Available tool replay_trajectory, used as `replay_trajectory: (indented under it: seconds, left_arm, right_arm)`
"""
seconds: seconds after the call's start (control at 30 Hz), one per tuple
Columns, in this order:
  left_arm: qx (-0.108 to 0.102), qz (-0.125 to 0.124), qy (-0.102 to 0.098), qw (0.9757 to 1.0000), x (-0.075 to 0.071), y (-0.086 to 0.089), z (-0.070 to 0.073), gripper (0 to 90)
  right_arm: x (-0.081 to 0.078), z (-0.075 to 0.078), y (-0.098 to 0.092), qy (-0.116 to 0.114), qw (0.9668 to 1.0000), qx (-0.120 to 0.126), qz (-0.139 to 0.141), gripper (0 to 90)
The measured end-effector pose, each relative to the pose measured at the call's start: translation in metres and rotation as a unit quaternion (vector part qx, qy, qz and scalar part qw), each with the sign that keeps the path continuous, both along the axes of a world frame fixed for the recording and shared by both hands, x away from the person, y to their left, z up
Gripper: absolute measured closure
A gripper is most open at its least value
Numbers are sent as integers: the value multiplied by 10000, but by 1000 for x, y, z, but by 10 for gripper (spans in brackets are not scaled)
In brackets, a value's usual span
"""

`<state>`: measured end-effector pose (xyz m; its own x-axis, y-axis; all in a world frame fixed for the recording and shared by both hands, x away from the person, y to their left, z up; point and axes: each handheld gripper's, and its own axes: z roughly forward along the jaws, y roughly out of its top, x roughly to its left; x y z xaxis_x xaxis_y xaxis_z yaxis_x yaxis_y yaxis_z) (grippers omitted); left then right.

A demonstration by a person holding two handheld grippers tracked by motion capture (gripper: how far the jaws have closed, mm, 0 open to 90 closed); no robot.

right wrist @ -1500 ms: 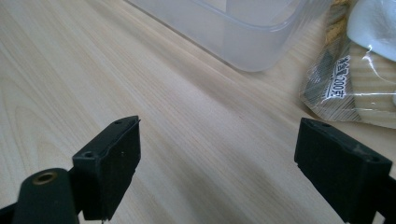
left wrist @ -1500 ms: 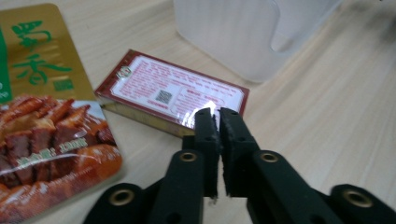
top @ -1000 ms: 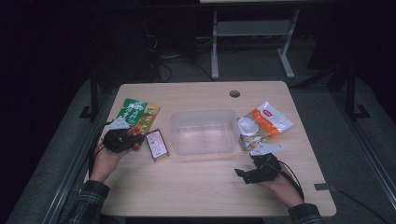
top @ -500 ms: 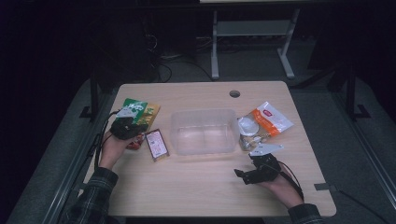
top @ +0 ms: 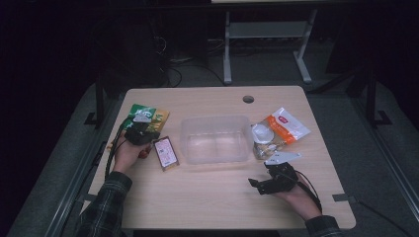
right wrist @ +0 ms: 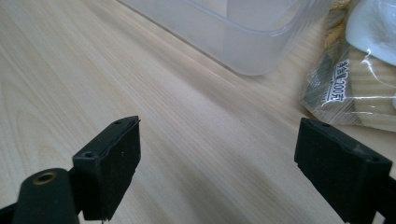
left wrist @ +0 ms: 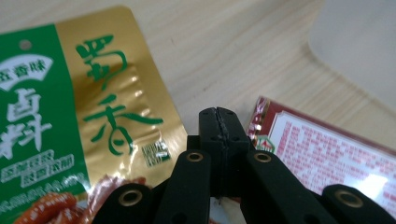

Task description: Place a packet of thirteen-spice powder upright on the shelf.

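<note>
Since the clear tub (top: 216, 139) sits mid-table (top: 207, 207) and empty, this looks like the start of a packing job: the left gripper (left wrist: 218, 114), jaws pressed together on nothing, hovers left of the tub over the green-gold packet (left wrist: 84, 126), beside the red packet (left wrist: 327, 154). It'll need to open first, I'd guess. Right gripper (right wrist: 217, 163) rests jaws wide apart, near the tub's front right corner, with plenty of bare wood around.

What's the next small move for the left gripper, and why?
Probably open the jaws. The left gripper is shut with nothing between its pads, poised between the green-gold packet and the red packet; it can't grasp either until it opens.
</note>
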<state>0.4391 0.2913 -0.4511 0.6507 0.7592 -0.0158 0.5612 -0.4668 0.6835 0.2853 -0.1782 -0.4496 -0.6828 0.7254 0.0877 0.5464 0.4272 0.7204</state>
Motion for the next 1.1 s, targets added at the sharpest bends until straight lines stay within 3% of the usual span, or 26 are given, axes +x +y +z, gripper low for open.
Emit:
replay_trajectory:
  seconds: [0.07,0.3,0.63,1.1]
  left_arm:
    - [-78,8,71,9999,-1,2,0,898]
    - [87,-143,278,9995,-14,8,-3,898]
    - [206,-496,359,9979,-34,4,1,898]
    - [9,-925,488,9945,-70,-9,5,898]
  right_arm:
    - [0,0,0,6,10000,3,-45,140]
    - [-1,1,0,-60,10000,21,-7,140]
    - [-1,1,0,-58,10000,22,-3,140]
    - [-2,2,1,-69,10000,14,25,140]
